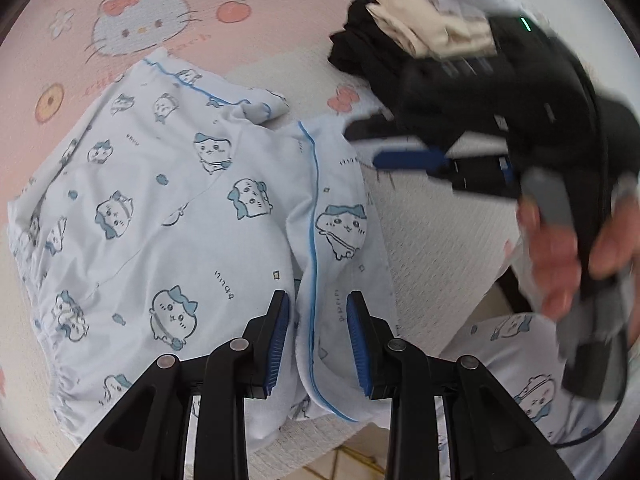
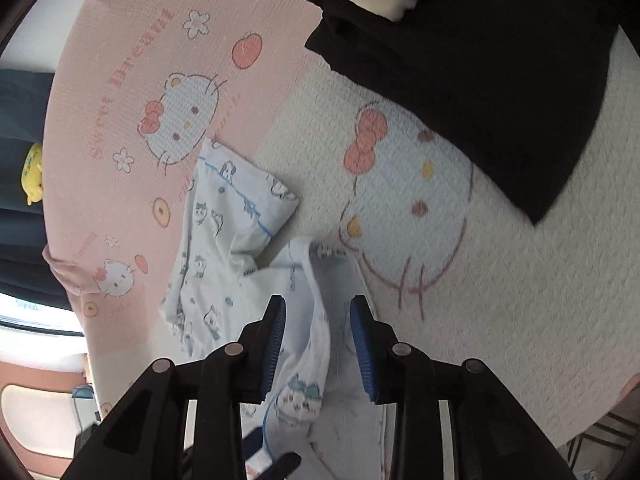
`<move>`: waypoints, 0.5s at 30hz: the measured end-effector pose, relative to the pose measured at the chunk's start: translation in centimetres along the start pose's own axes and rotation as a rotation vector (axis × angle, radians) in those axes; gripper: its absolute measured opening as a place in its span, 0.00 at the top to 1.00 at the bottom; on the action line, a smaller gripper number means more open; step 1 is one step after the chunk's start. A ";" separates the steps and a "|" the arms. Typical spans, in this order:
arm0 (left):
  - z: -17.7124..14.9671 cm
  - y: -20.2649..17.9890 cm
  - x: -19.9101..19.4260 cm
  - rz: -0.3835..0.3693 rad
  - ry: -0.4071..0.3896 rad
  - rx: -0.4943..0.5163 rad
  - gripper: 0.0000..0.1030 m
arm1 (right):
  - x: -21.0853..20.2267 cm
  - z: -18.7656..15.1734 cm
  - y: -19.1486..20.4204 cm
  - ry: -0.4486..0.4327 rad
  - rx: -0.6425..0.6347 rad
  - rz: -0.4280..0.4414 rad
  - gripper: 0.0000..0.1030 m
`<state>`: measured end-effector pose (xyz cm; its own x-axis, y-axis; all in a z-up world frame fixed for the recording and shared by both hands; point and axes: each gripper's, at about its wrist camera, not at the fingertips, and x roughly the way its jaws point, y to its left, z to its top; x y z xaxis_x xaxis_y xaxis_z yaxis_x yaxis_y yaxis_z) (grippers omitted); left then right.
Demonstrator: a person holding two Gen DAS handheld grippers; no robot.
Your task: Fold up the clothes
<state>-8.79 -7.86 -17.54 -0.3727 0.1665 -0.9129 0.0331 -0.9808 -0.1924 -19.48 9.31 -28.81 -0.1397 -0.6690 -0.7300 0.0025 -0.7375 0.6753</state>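
left wrist view: shorts (image 1: 168, 208) lie spread on the blanket (image 1: 432, 248), mid-fold. left gripper (image 1: 318, 344) straddles the near blue-piped hem, jaws part-open; can't tell if the pads bite, probably pinning it. right gripper (image 1: 362, 146) hangs past the far right leg, blurred, jaws apart, empty. folded pile (image 1: 400, 44) sits far right, likely kept clear as the done stack.

Pajama top (image 1: 168, 216) thin matt printed cloth; blanket (image 2: 500, 280) rough waffle weave; fingers (image 1: 276, 344) ribbed blue rubber pads
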 end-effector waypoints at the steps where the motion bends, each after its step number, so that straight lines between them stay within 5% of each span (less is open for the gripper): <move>1: -0.5 -0.5 -0.5 0.003 -0.012 0.001 0.71 | -0.2 -0.5 0.0 0.009 0.002 0.020 0.66; 4: -0.3 -1.0 -1.2 0.009 -0.033 0.012 0.62 | -0.8 -2.0 0.3 0.038 -0.006 0.068 0.60; 15: -2.7 -0.8 -0.9 0.023 -0.012 -0.009 0.61 | 0.3 -5.7 2.3 0.101 -0.131 0.069 0.57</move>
<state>-5.93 -6.98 -17.53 -0.3830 0.1422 -0.9127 0.0500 -0.9835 -0.1741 -13.83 6.88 -28.02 -0.0348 -0.7195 -0.6936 0.1387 -0.6908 0.7096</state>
